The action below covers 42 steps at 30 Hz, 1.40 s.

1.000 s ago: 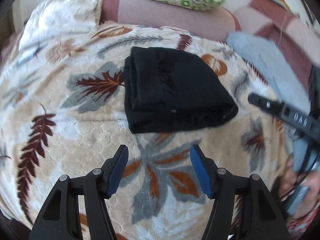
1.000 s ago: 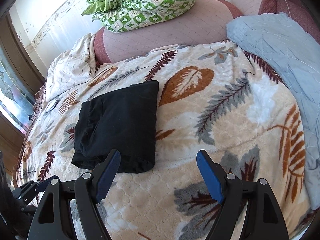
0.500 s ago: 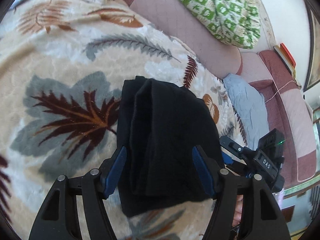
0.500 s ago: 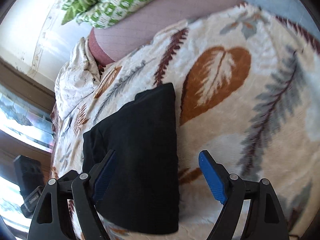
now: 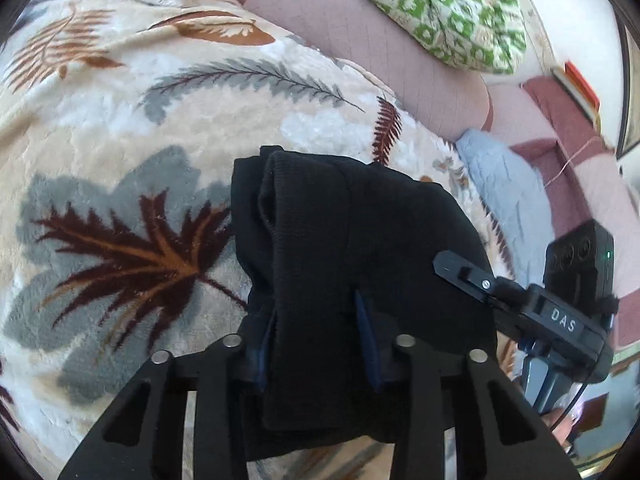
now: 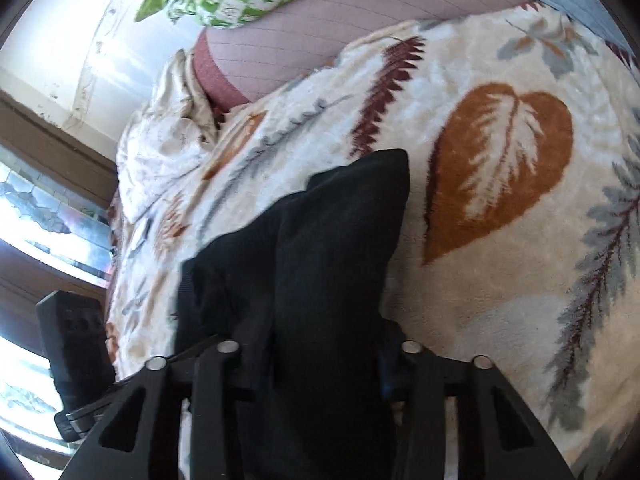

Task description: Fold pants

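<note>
The folded black pants [image 5: 360,216] lie on a leaf-patterned blanket [image 5: 120,120]. My left gripper [image 5: 316,344] is at their near edge, its jaws closing. Both blue pads [image 5: 366,340] dig into a thick bundle of the black fabric. In the right wrist view the same pants [image 6: 340,248] bunch up between the fingers of my right gripper [image 6: 320,368]. Its jaws are also closing, and the cloth mostly covers its pads. The right gripper [image 5: 472,276] also shows at the pants' right side in the left wrist view.
A pink padded bolster [image 5: 360,28] runs along the far edge of the blanket [image 6: 500,160], with a green patterned quilt [image 5: 448,8] on top. A light blue cloth [image 5: 508,188] lies far right. A window [image 6: 40,220] is at the left.
Both grippers came forward and down from open positions short of the pants, straddled the near edge, and their jaws have narrowed onto the black fabric, which now bunches between them.
</note>
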Tool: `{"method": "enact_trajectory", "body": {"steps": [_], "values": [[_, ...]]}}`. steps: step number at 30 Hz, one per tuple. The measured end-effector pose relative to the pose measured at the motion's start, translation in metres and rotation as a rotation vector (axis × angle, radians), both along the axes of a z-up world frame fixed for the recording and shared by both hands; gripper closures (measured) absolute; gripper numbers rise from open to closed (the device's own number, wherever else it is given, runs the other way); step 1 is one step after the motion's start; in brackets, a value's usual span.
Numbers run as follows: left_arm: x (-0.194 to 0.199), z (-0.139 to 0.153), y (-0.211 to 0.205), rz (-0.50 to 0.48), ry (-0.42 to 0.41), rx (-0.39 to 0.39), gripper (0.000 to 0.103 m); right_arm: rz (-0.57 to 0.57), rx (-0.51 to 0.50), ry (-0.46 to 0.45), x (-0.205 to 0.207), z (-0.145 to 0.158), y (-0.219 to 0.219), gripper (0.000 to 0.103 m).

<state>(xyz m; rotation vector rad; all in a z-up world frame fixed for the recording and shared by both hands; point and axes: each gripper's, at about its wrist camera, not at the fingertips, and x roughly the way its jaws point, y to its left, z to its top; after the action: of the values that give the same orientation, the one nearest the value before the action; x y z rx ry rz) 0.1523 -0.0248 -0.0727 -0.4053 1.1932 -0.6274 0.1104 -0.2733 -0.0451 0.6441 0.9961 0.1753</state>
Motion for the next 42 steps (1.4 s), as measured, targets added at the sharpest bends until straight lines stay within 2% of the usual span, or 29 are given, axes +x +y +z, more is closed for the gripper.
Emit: {"method": "enact_trajectory", "body": {"steps": [7, 14, 17, 18, 19, 21, 25, 27, 30, 32, 34, 37, 39, 42], "values": [[-0.026, 0.019, 0.008, 0.0, -0.006, 0.028, 0.069, 0.005, 0.028, -0.037, -0.023, 0.028, 0.015, 0.07], [-0.062, 0.03, -0.002, -0.019, -0.025, 0.039, 0.069, -0.061, 0.121, -0.016, -0.063, 0.022, -0.008, 0.071], [-0.072, 0.018, -0.011, -0.023, -0.018, 0.105, 0.068, -0.08, 0.068, 0.029, -0.072, 0.007, -0.018, 0.068], [-0.073, 0.015, -0.011, -0.021, -0.014, 0.116, 0.066, -0.09, 0.022, 0.057, -0.072, -0.002, -0.021, 0.062], [-0.075, 0.015, -0.01, -0.019, -0.015, 0.114, 0.065, -0.106, -0.015, 0.077, -0.074, -0.007, -0.025, 0.051], [-0.083, 0.025, -0.003, -0.017, -0.04, 0.115, 0.065, -0.161, -0.084, 0.084, -0.083, -0.007, -0.033, 0.039], [-0.093, 0.061, 0.005, -0.013, -0.165, 0.124, 0.059, -0.212, -0.161, -0.04, -0.115, 0.027, -0.039, 0.038], [-0.087, 0.076, 0.002, -0.012, -0.195, 0.089, 0.056, -0.196, -0.165, -0.12, -0.131, 0.046, -0.034, 0.038], [-0.068, 0.084, -0.014, -0.03, -0.179, 0.01, 0.055, -0.141, -0.151, -0.188, -0.15, 0.06, -0.016, 0.04], [-0.054, 0.083, -0.029, -0.045, -0.174, -0.029, 0.054, -0.094, -0.146, -0.181, -0.151, 0.055, -0.002, 0.041], [-0.041, 0.075, -0.039, -0.047, -0.147, -0.025, 0.053, -0.061, -0.177, -0.149, -0.146, 0.041, 0.012, 0.041], [-0.022, 0.046, -0.046, -0.017, -0.049, 0.008, 0.053, -0.039, -0.241, -0.09, -0.146, 0.017, 0.022, 0.041], [-0.016, 0.026, -0.043, -0.002, 0.012, 0.002, 0.053, -0.036, -0.274, -0.09, -0.147, 0.011, 0.025, 0.041], [-0.015, 0.011, -0.036, 0.012, 0.049, -0.004, 0.053, -0.021, -0.29, -0.086, -0.143, 0.01, 0.027, 0.034]]}}
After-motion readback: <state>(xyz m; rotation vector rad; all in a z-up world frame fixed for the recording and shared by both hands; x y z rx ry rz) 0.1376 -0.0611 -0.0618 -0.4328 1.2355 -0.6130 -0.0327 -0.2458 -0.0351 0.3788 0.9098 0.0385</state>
